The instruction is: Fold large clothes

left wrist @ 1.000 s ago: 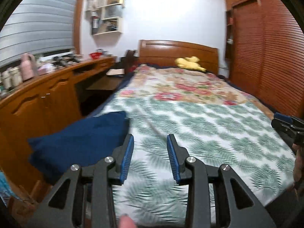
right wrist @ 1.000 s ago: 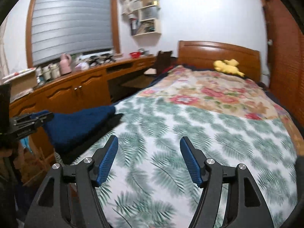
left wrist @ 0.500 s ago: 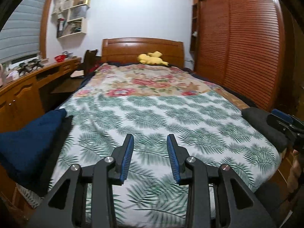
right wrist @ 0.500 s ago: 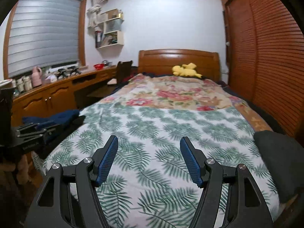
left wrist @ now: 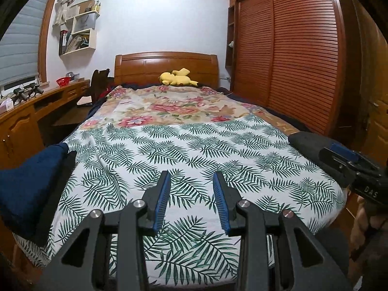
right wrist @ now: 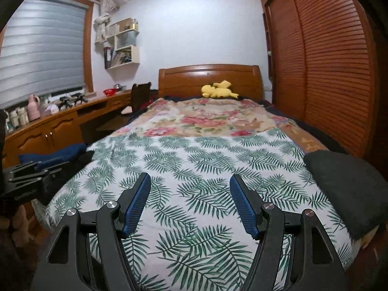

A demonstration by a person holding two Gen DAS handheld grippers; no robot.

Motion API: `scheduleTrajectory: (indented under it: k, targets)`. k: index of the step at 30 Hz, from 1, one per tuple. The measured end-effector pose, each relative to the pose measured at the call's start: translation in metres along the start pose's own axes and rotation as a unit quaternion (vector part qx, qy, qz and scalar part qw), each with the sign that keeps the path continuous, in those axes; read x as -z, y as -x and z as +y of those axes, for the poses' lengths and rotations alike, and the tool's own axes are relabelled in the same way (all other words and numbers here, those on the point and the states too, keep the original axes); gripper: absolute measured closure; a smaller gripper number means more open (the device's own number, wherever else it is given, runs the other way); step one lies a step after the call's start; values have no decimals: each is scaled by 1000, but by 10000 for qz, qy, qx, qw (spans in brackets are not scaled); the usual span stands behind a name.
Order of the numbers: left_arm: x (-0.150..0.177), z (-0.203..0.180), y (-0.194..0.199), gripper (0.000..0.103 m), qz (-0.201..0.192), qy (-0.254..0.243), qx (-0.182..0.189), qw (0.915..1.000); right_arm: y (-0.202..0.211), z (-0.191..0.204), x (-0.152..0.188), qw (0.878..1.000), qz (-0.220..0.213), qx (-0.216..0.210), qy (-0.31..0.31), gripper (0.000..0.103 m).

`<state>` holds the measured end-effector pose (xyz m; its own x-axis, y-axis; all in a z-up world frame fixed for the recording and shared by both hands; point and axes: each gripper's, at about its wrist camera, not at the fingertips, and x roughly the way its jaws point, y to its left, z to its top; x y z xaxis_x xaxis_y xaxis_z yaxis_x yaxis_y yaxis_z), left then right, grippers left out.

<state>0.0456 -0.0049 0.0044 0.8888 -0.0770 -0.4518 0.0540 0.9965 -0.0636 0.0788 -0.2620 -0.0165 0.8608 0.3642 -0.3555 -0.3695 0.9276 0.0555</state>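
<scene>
A folded navy garment lies on a black one at the bed's near left corner. The navy garment also shows in the right wrist view. A folded dark grey garment rests on the near right corner. My left gripper is open over the palm-leaf sheet, with nothing between its blue pads. My right gripper stands open wider, also empty. In the left wrist view the right gripper juts in from the right edge beside the grey garment. The left gripper sits in front of the navy garment.
A floral blanket covers the bed's far half, with a yellow plush toy at the wooden headboard. A long wooden desk with bottles runs along the left. Slatted wardrobe doors line the right side.
Both views have swung right, from the desk and navy garment toward the bed's middle. The grey garment has come into sight. Neither gripper's opening has changed.
</scene>
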Motion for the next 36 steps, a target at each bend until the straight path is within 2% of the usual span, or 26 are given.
scheduleTrajectory:
  k: [16,36]
  targets:
    - [4,-4,10,68,-110,-60,-190,9997,5,2,1,9999,-76,-99,-59,34]
    - [4,-5,12,68,-144,-3,-128,9998,7,4,1,9999,-80,-109,-54,34]
